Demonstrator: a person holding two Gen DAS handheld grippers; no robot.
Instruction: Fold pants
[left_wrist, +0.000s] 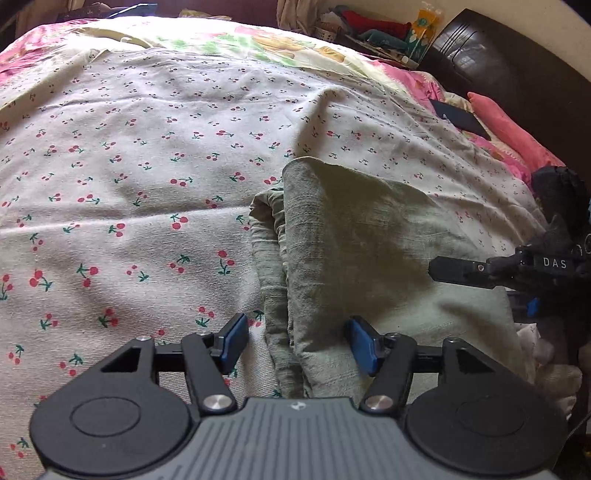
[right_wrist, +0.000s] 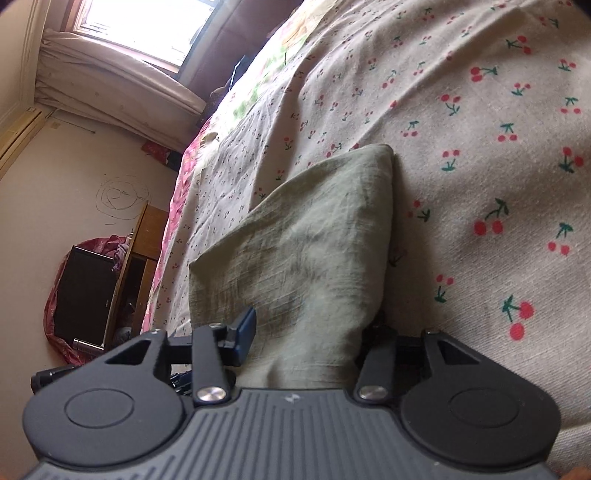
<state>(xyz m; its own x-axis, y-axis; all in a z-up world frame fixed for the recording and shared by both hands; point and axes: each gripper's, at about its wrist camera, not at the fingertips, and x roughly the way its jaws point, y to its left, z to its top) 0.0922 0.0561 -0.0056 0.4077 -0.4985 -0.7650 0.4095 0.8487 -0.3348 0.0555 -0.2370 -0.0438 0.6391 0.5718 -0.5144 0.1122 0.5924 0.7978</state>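
Fingers (left_wrist: 233, 341) of the left gripper (left_wrist: 297, 343) parted, empty, above folded green pants' (left_wrist: 354, 236) near edge; right gripper (right_wrist: 306, 332) straddles pants, grip unclear; cherry-print bed (left_wrist: 129, 166).

Left gripper (left_wrist: 295, 341): black linkage arms, round black side discs, silver pivot screws, blue rubber pads (left_wrist: 236, 338), ribbed grey body. Right gripper (right_wrist: 306, 332) matches; white "DAS" lettering marks its side.
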